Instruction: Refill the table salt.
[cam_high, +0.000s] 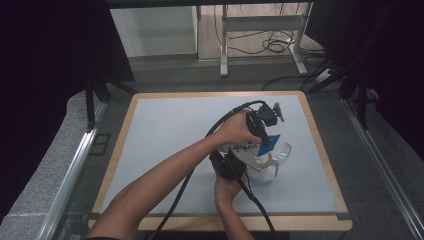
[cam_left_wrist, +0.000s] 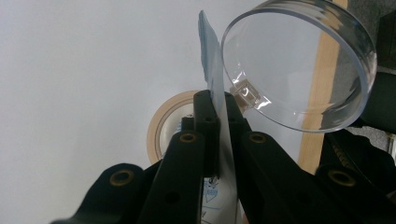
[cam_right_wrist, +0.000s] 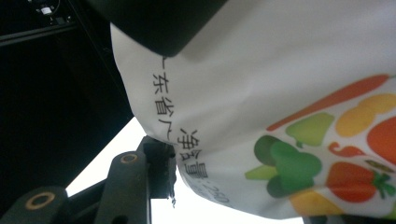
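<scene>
Findings, high view, left to right. The right claw (cam_high: 255, 165) comes in from the near edge of the surface (cam_high: 165, 130) and points toward the right edge. Its jaws stand about half apart. Whether they press on the clear container (cam_high: 282, 152) just ahead of them cannot be told.

The left forearm crosses over the right hand. The left claw (cam_high: 266, 140) points down, fully closed on a thin printed packet (cam_high: 276, 139). Both things sit over the right half of the surface, nearer the near edge than the far.

In the left gripper view the packet (cam_left_wrist: 212, 60) stands edge-on between the shut jaws, its long axis running straight away from the left claw (cam_left_wrist: 215, 100). The container (cam_left_wrist: 299, 65) is tilted just to its right, one round face toward the camera and its rim almost touching the packet.

Judgement: the coming move turns on this offset. The packet's free end lies beside the rim, not inside it, and the left claw is the nearer.
</scene>
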